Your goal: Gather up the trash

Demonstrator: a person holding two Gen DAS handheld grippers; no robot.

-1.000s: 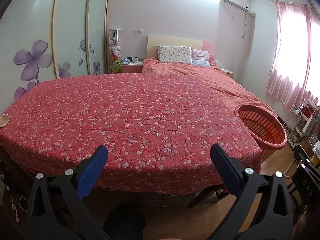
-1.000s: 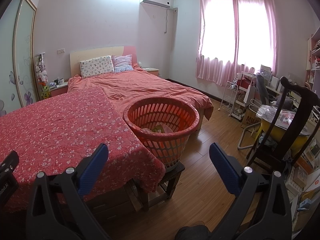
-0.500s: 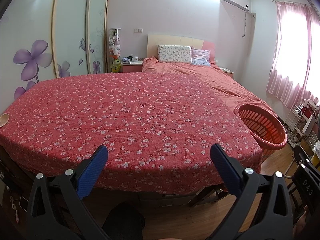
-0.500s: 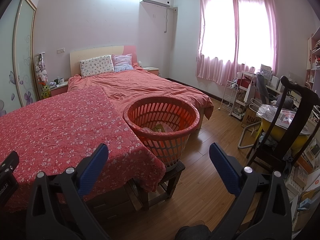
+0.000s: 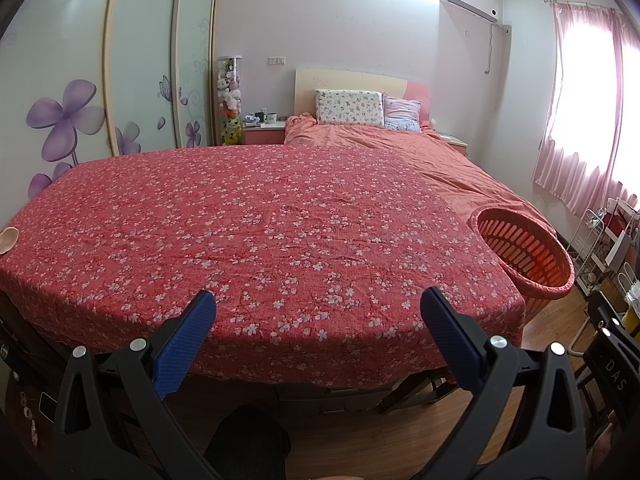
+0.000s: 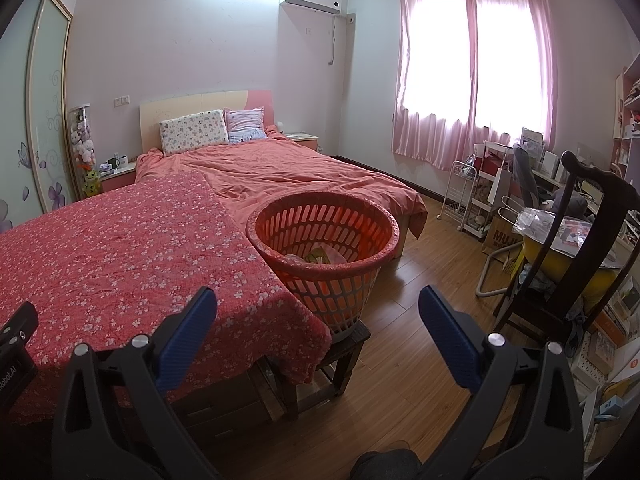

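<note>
We hold both grippers low at the near edge of the counter (image 5: 280, 232), w/ its red floral cloth. Left gripper (image 5: 318, 312) has its fingers (image 5: 188, 340) spread wide, nothing between them; right gripper (image 6: 318, 310) likewise released and empty.

Where's the trash? The orange basket (image 6: 332, 292) stands on a dark stool (image 6: 340, 356) just beside the counter's right corner, and some crumpled wrappers (image 6: 320, 256) lie at its bottom. The cloth top looks bare, so our read is that collecting is done or nearly so. One pale round thing (image 5: 9, 237) sits at the far left edge of the cloth; can't tell if it's trash or a dish.

Risks, as we judge them: the basket is perched on a small stool, so a knock from the right gripper could tip it and spill what's inside. Reaching for the pale thing means a long stretch left, and dragging the cloth would shift it.

Hidden: most of the basket's inside in the left view, the floor under the counter, and the counter's own frame below the cloth.
</note>
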